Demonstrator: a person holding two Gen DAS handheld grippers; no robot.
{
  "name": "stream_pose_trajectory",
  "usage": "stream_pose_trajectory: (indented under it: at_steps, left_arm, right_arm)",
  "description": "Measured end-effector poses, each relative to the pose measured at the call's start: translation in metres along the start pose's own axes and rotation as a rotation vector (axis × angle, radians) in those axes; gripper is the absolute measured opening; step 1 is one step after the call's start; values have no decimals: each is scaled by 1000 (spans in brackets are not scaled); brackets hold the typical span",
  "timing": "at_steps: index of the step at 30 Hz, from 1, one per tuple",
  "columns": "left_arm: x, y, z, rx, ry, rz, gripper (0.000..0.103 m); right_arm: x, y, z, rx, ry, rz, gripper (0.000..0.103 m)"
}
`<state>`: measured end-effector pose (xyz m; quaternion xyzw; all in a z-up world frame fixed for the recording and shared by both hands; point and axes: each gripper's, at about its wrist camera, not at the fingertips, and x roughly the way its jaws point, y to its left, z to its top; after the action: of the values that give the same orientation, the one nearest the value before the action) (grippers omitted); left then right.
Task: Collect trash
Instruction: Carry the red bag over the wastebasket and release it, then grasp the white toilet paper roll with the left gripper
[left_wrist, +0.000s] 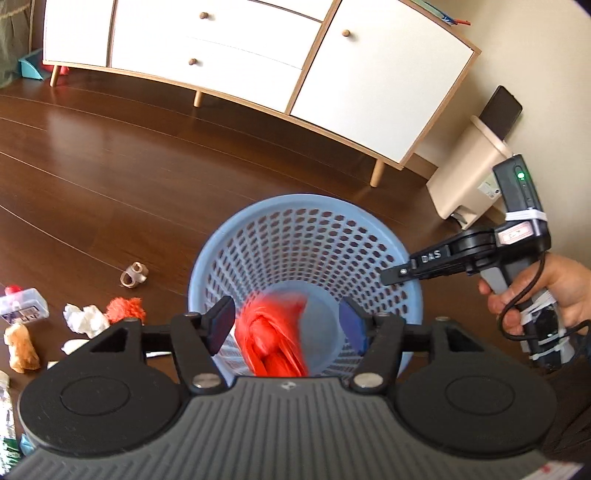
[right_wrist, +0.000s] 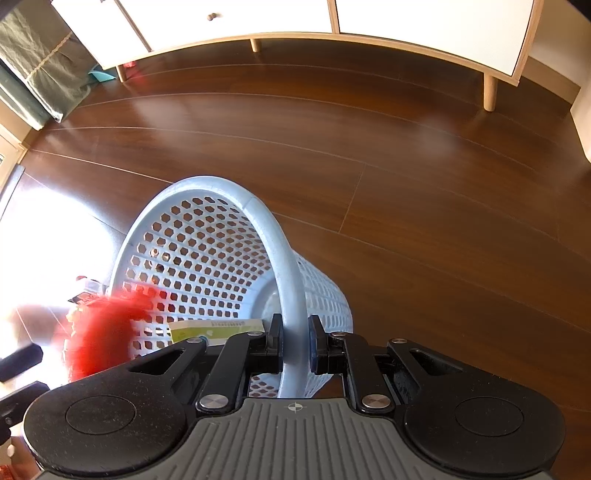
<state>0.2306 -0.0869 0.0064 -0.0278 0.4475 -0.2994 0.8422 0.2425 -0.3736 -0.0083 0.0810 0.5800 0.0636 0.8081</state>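
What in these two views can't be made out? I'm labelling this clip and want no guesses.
- Red item over the blue basket: motion-blurred in both views; material unclear.
- Green-and-white box in the basket: partly behind the right tool; print too small.
- Floor litter beyond the left tool: cut by the left edge.

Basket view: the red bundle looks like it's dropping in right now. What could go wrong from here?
1. The red bundle is blurred between the open left tongs; it might snag on the basket wall.
2. The right tongs pinch the basket's rim, and it leans; a slip could tip it.
3. Tissue and other scraps on the floor are easy to miss.
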Motion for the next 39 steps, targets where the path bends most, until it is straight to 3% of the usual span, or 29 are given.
stream_pose_trajectory:
  at_steps: [12, 18, 25, 32, 39]
  left_arm:
    - [-5, 58, -25, -18, 58, 213, 61]
    - [-6, 106, -51, -11, 99, 360, 62]
    - [7, 159, -93, 21, 195, 474, 67]
    - [46, 186, -125, 173, 327, 485, 68]
    - [97, 194, -121, 281, 340, 396, 71]
  right_arm:
    - [-1, 1, -3, 2, 6, 0, 9]
    - [-1, 2, -5, -12, 6, -3, 9]
    - [0, -4, -8, -3, 21, -2, 9]
    - [2, -8, -4, 6, 27, 8, 9]
    - [3, -8, 3, 32, 28, 22, 9]
